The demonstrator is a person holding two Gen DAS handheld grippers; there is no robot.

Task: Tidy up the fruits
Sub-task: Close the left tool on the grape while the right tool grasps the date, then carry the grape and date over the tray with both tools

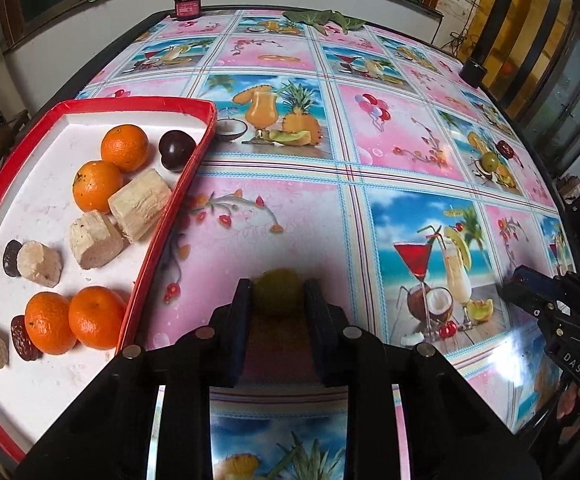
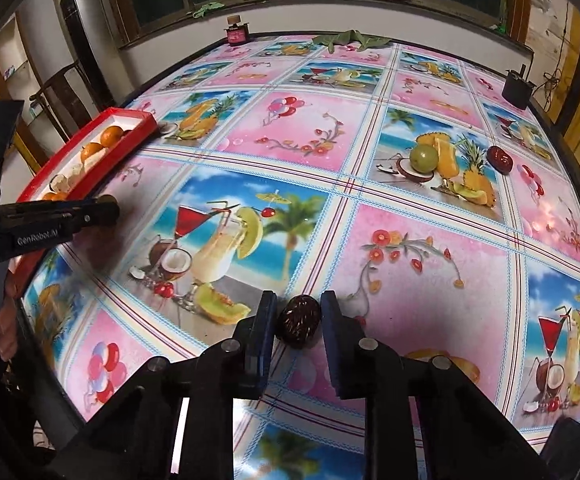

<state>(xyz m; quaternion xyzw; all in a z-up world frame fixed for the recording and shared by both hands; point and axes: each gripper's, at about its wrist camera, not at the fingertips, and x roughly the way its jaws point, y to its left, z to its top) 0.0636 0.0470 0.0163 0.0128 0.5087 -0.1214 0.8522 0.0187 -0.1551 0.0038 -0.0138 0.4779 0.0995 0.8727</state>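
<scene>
A yellow-green round fruit (image 1: 278,294) sits clamped between the two dark pads of the left gripper (image 1: 277,300), blurred by closeness, just beside the long right wall of the red tray (image 1: 170,216). The right gripper (image 2: 299,320) straddles a wrinkled dark red date (image 2: 299,326) lying on the table near its near edge; whether the fingers press the date or merely flank it cannot be told, as narrow gaps seem to show on both sides. The tray, white inside with a glossy red rim, lies along the table's left edge and carries four oranges (image 1: 124,148), a dark plum (image 1: 177,150), pale beige rough-cut chunks (image 1: 140,204) with faceted sides, and several dark dates (image 1: 24,338). Only the right wrist view shows plainly a green lime-like fruit (image 2: 424,158) and another red date (image 2: 499,158) resting towards the table's far right side. The table (image 2: 410,264) is covered in a shiny plastic cloth printed with pink floral squares and tropical cocktail scenes. At the far edge stand a small red device (image 2: 237,34) and some green leaves (image 2: 350,40); a black cup (image 2: 516,88) sits at the far right corner. Beyond run a white wall and wood-framed windows.
</scene>
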